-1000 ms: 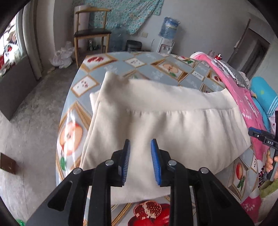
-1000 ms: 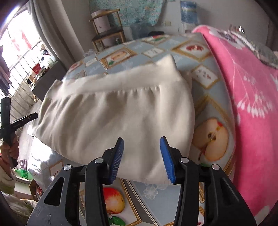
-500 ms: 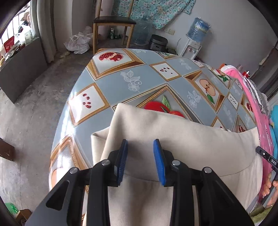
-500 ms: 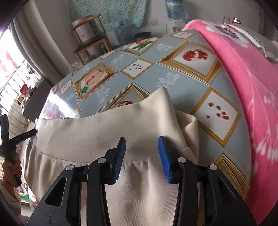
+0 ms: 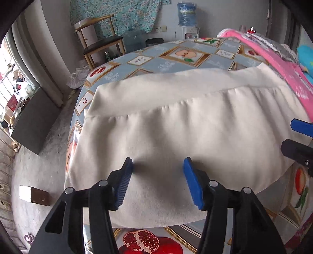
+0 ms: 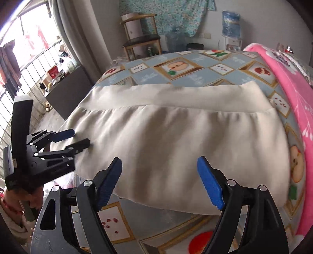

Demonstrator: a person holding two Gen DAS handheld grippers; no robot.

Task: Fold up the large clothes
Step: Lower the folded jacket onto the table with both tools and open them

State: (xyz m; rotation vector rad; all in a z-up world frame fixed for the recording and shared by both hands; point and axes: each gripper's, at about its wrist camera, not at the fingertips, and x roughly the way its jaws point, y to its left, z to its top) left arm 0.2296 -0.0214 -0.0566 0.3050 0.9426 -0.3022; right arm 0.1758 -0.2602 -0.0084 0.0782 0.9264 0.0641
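A cream garment (image 5: 185, 125) lies folded flat on the fruit-print tablecloth (image 5: 176, 58), its wide waistband at the far side. It also shows in the right wrist view (image 6: 185, 140). My left gripper (image 5: 158, 179) is open and empty, just above the garment's near left part. My right gripper (image 6: 160, 179) is open wide and empty, above the near edge of the garment. The left gripper shows at the left of the right wrist view (image 6: 72, 138), open beside the garment's left edge. The right gripper's fingers (image 5: 299, 127) show at the right edge of the left wrist view.
A pink blanket (image 6: 293, 82) lies along the table's right side. A wooden chair (image 5: 99, 43), a water dispenser (image 5: 187, 17) and a bin stand behind the table. A dark cabinet (image 5: 33, 121) stands on the floor at the left.
Both grippers have pulled back from the waistband to the garment's near edge and opened wider. The garment now lies flat with the waistband at the far side.
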